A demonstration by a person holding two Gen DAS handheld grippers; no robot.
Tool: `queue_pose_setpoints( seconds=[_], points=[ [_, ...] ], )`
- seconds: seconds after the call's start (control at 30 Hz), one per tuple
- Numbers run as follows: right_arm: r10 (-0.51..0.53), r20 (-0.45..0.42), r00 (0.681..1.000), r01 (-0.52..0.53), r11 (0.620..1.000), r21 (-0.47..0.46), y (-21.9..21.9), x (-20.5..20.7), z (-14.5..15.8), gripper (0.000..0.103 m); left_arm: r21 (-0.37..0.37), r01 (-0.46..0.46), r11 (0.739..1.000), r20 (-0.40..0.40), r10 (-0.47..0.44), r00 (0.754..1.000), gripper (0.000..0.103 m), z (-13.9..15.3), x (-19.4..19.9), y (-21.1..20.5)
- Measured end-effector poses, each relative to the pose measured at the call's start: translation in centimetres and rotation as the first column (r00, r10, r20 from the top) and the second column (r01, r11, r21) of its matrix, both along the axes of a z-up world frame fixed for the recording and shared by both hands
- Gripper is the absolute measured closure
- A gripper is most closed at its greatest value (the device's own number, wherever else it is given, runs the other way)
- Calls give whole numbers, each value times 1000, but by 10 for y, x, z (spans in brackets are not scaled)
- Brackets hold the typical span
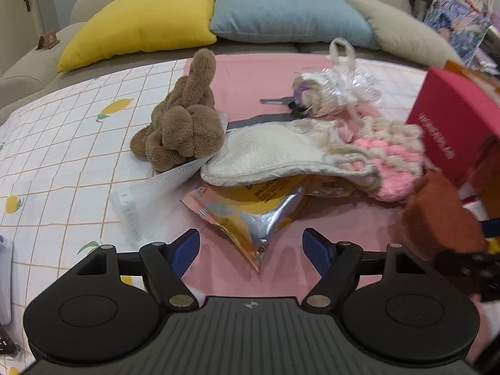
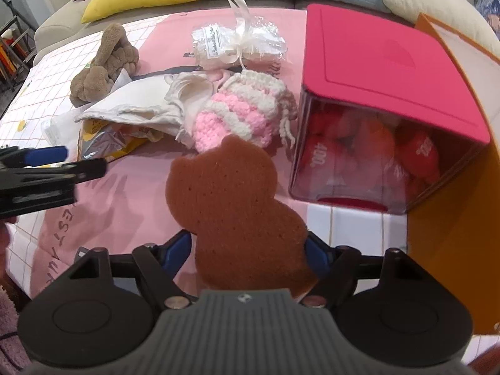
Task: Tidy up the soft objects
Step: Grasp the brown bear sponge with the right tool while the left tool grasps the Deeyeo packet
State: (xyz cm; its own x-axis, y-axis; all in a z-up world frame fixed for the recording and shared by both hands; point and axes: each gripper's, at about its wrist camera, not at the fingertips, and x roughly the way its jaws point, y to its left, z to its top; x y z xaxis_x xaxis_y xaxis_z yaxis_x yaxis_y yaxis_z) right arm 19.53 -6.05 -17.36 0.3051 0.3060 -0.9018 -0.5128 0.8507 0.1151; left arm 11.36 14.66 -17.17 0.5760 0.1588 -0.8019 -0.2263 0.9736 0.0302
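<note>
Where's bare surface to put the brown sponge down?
Right gripper grips the brown sponge. Free: pink mat between left gripper, foil packet and red-lidded box. Also free: checked cloth left of plush toy. Crowded: mid-mat pile around cream cloth and pink knit pouch.

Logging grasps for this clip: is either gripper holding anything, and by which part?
The right gripper holds the brown bear-shaped sponge by its lower body, head pointing away. The left gripper is open and holds nothing.
</note>
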Motion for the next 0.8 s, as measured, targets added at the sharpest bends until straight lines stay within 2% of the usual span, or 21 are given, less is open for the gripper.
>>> queue_pose_setpoints(
  seconds=[0.07,0.1,0.13,0.2,0.3,0.43,0.57,0.67,0.8],
  points=[
    [3,-8,1000,-3,1000,0,-1,0,-1,26,24,-14,1000,-1,14,1000,25,-6,4,-1],
    [4,-12,1000,-4,1000,0,-3,0,-1,25,28,-24,999,-6,24,1000,32,-8,6,-1],
    [5,-17,1000,-5,1000,2,-4,0,-1,20,26,-31,999,-6,31,1000,44,-9,7,-1],
    [4,-20,1000,-4,1000,10,-6,-1,-1,17,11,-26,1000,-9,26,1000,59,-10,8,0],
    [11,-6,1000,-11,1000,7,-8,-4,0,17,22,-3,1000,-4,3,1000,69,-7,4,-3],
    [15,6,1000,-15,1000,15,-11,-5,1,17,6,-10,1000,1,10,1000,72,5,-2,-8],
    [29,31,999,-29,999,19,-12,-6,4,31,-35,-16,999,6,17,1000,75,26,-10,-13],
    [32,36,999,-33,999,24,-13,-7,6,34,-49,-7,999,2,7,1000,76,42,-18,-20],
    [28,39,999,-29,999,26,-17,-11,11,36,-110,-7,994,-77,-2,997,76,47,-33,-35]
  ],
)
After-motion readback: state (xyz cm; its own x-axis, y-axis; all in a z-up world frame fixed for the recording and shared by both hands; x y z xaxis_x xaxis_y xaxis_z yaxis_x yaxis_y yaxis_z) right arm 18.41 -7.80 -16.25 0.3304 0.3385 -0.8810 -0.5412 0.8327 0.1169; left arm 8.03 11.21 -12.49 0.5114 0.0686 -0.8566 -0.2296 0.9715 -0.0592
